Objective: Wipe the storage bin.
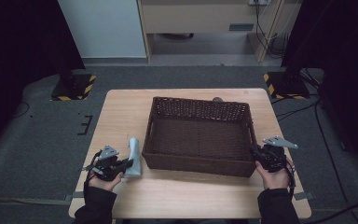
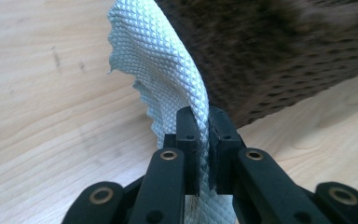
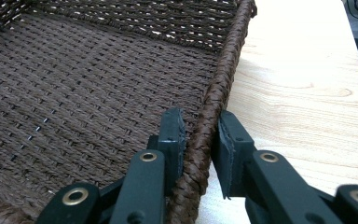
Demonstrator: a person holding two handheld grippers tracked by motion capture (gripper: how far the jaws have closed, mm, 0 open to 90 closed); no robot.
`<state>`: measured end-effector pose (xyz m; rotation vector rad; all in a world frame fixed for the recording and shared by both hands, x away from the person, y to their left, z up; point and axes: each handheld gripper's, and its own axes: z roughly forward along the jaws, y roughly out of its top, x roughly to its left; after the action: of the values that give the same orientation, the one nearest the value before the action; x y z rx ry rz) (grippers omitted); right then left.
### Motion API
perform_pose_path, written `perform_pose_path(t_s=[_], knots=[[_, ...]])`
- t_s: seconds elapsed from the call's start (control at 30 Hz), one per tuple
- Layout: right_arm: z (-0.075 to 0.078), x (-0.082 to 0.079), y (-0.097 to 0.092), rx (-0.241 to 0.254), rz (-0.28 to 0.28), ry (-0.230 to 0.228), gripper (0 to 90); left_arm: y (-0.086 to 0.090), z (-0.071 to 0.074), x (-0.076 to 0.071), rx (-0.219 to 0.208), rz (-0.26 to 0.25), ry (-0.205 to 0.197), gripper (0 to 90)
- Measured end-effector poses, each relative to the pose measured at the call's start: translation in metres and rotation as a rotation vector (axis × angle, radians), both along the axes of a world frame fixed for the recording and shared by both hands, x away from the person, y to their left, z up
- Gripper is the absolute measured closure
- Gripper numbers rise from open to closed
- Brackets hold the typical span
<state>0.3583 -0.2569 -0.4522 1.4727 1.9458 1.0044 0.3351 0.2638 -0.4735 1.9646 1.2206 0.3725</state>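
**Listener:** What is around you?

**Me:** A dim room with grey carpet. In front of me stands one light wooden desk (image 1: 121, 112). Two black stands with yellow-and-black striped feet stand on the floor beyond its far corners, one at each side, and pale furniture stands by the back wall.

**Listener:** What is on the desk?

**Me:** One dark brown woven basket (image 1: 200, 109), rectangular and open-topped, in the middle. One pale grey cloth (image 1: 134, 156) with a diamond texture lies just beside the basket's left wall.

**Listener:** And your hands?

**Me:** Two, each with a tool. My left hand-held gripper (image 1: 126, 164) has its jaws clamped together on the cloth; in the left gripper view the cloth (image 2: 168, 70) rises from between the black fingers (image 2: 187, 135) and curls up in front of the basket wall. My right hand-held gripper (image 1: 256, 154) sits at the basket's near right corner, one finger (image 3: 172, 135) inside the braided rim (image 3: 214, 102) and one outside, closed on that rim.

**Listener:** Anything hard to make out?

**Me:** A small rounded thing behind the basket's far wall is mostly hidden; I cannot tell what it is. My sleeves are cut off at the bottom edge.
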Motion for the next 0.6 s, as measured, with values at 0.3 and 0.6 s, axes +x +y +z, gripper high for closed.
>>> perform_pose_path(t_s=[0.3,0.6], knots=[[0.000,0.001,-0.001,0.006,0.004,-0.001,73.6,0.020,-0.004,0.009,0.065,0.095,-0.011,83.5],[-0.001,0.001,-0.002,0.015,0.010,-0.003,72.8,0.049,-0.009,0.016,0.106,0.186,0.013,83.4]])
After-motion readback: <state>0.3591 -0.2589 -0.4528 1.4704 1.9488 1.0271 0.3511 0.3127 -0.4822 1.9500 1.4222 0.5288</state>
